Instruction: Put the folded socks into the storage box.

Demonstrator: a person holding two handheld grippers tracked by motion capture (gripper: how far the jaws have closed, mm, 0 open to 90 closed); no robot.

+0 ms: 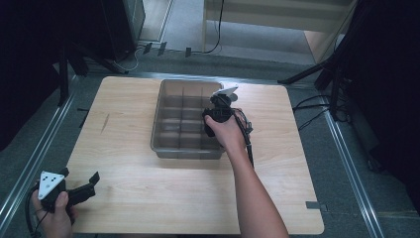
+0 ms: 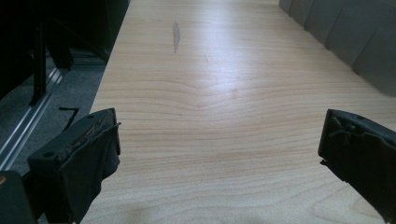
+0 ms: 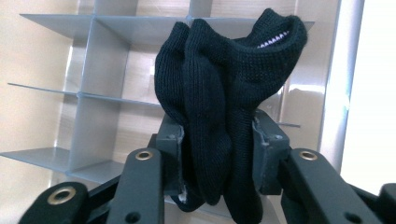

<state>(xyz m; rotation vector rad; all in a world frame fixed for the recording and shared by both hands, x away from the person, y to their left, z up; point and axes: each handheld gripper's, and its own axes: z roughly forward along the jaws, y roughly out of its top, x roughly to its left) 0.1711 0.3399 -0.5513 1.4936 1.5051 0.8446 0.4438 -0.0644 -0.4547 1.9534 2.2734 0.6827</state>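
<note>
right tool clamped on black sock above grey tray; left tool apart over table

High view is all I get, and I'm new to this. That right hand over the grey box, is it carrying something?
Observer: Yes. In the right gripper view, the right gripper is clamped on a bunched black sock.
Operator: Is anything already in the box?
Observer: The compartments of the grey divided tray seen behind the sock look bare; I can't vouch for the rest.
Operator: And the left hand's tool near the table corner?
Observer: The left gripper has its jaws wide apart with nothing between them, just the bare wooden table ahead.
</note>
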